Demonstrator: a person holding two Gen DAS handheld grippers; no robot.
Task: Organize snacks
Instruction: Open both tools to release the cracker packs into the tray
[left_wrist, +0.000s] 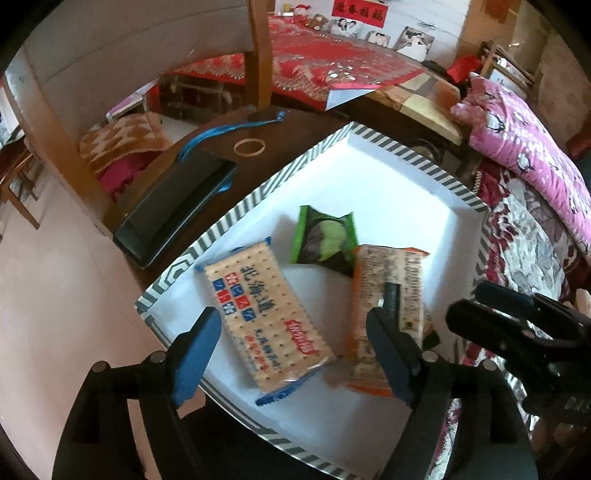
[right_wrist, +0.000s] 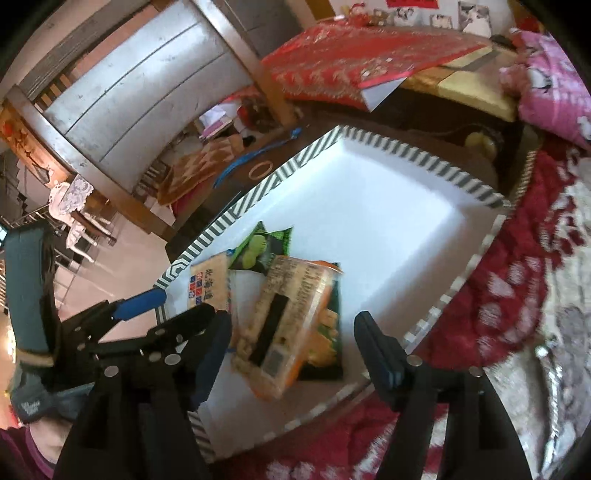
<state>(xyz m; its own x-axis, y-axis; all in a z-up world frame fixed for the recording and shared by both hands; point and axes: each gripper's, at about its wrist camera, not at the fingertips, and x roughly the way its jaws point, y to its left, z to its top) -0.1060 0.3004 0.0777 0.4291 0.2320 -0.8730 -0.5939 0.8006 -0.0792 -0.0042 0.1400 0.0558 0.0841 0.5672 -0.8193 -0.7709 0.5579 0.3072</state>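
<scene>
Both tongs stand spread with nothing pinched: the left gripper (left_wrist: 291, 354) brackets the blue-and-white cracker packet (left_wrist: 264, 317), and the right gripper (right_wrist: 291, 354) hangs over the orange cracker packet (right_wrist: 286, 325). Both packets lie in the striped-rim white tray (left_wrist: 258, 192) beside a green snack packet (left_wrist: 325, 240). This looks like the placing step just finished, so the next move likely calls for lifting clear to fetch another snack.

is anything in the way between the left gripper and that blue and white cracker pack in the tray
Nothing visible. The left gripper hangs open right above the cracker pack, which lies flat in the striped tray.
</scene>
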